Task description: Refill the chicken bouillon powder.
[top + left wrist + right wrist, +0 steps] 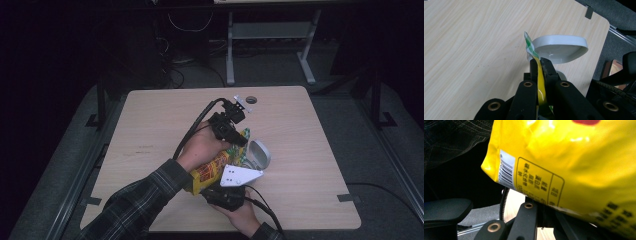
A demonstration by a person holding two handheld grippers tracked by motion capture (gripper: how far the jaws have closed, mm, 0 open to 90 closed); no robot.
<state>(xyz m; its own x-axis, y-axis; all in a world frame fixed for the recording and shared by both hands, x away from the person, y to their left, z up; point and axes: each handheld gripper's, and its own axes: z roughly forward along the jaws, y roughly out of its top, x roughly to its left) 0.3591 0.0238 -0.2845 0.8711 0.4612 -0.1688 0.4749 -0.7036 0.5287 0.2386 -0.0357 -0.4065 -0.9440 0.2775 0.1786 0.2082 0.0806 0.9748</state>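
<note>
Your left gripper [539, 65] is clamped on the top edge of the yellow snack bag [214, 169]; in the left gripper view the yellow film runs up between the two black jaws and its green-and-white checked corner sticks out past the tips. Your right gripper [223, 196] is closed on the other end of the same bag, at the near edge of the counter [150, 130]: in the right gripper view the bag's lower edge sits down in the jaws, with the barcode and a printed panel just above them.

The bag hangs between your two hands above the near middle of the counter, tilted, its far end higher and pointing right.

Just right of the bag, close to the left gripper, a white bowl [260, 152] stands on the counter. In the left gripper view the bowl [560, 47] lies directly beyond the jaw tips, and the bag's corner overlaps its rim; you cannot tell whether they touch. A small round hole [251, 99] sits at the far edge of the counter, well apart from the bag. Your plaid sleeve [145, 195] crosses the near left part of the counter.
</note>
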